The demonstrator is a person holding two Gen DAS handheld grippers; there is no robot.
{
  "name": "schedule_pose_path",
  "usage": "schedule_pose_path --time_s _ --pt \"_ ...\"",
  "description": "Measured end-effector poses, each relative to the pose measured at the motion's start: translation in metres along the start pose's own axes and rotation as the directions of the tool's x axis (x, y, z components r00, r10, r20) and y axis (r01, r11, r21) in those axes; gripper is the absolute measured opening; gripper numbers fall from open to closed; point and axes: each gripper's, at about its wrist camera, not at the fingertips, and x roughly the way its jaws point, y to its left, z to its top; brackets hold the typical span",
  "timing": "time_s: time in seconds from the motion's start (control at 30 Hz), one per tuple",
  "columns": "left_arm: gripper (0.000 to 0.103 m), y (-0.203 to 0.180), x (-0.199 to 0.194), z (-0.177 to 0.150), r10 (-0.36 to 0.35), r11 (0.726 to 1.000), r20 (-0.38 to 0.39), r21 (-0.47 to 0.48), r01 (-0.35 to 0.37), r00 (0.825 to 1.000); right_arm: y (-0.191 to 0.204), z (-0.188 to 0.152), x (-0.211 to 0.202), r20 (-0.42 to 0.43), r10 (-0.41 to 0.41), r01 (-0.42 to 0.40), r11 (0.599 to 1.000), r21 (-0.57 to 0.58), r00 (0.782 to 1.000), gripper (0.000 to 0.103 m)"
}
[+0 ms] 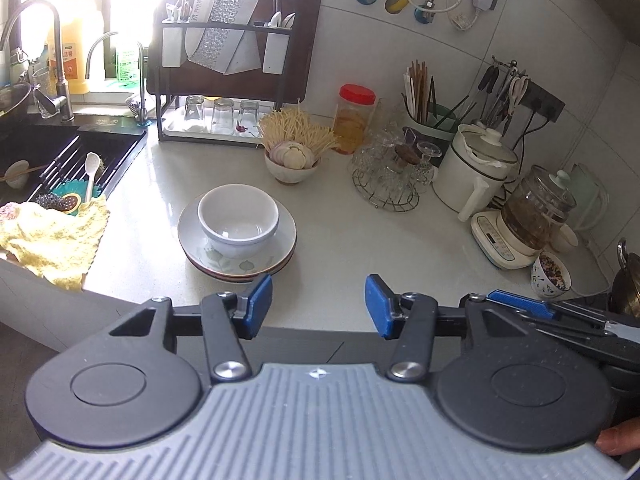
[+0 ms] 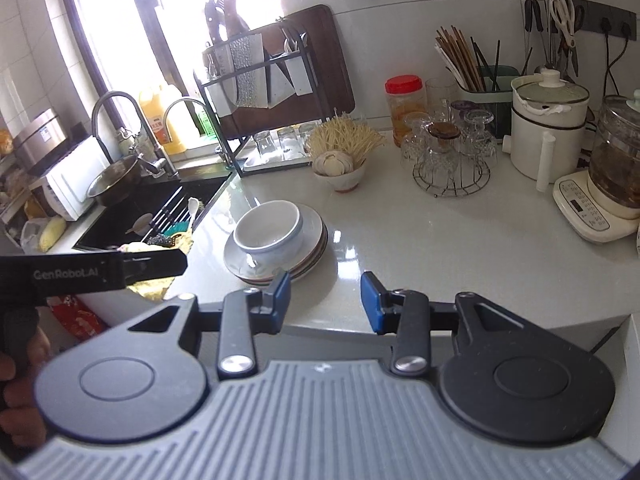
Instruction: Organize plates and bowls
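Just beyond both open, empty jaws sits the bowl on stacked plates.

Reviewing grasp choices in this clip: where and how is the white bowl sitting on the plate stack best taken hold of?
Probably by the near rim of the white bowl, one finger inside and one outside, approached from above and from the counter's front edge. It sits upright and empty on the plates, so the thin rim is exposed while its base is sunk into the top plate.

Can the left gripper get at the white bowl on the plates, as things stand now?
Probably yes. The white bowl sits uncovered on the plates, the left gripper is open and empty, and nothing lies between them.
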Motion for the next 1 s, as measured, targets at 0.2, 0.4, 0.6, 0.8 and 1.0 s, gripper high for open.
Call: schedule_pose_path --time_s 0.2,0.4,0.6,0.8,1.0 --pt "0.058 -0.001 -0.015 -0.02 0.011 1.0 -0.003 -0.006 -0.011 1.0 0.001 -0.013 -0.013 0.008 0.002 -0.002 1.0 0.008 1.0 0.042" --pt "0.058 0.001 -0.025 -0.036 0.032 0.999 0.003 -0.014 -0.032 0.999 0.002 -0.022 -0.02 0.017 0.007 -0.007 1.0 -0.001 1.0 0.042" --pt "0.059 -0.004 -0.038 -0.048 0.064 0.998 0.02 -0.026 -0.063 0.998 -0.007 -0.022 -0.026 0.034 0.017 -0.018 0.999 0.039 0.999 0.042" --pt "0.059 -0.008 -0.044 -0.053 0.082 0.996 0.033 -0.039 -0.081 0.996 -0.01 -0.022 -0.033 0.038 0.018 -0.019 0.999 0.027 0.999 0.042" --pt "0.062 -0.014 -0.05 -0.053 0.094 0.995 0.055 -0.047 -0.092 0.994 -0.009 -0.025 -0.037 0.036 0.034 -0.034 0.999 0.017 0.999 0.042"
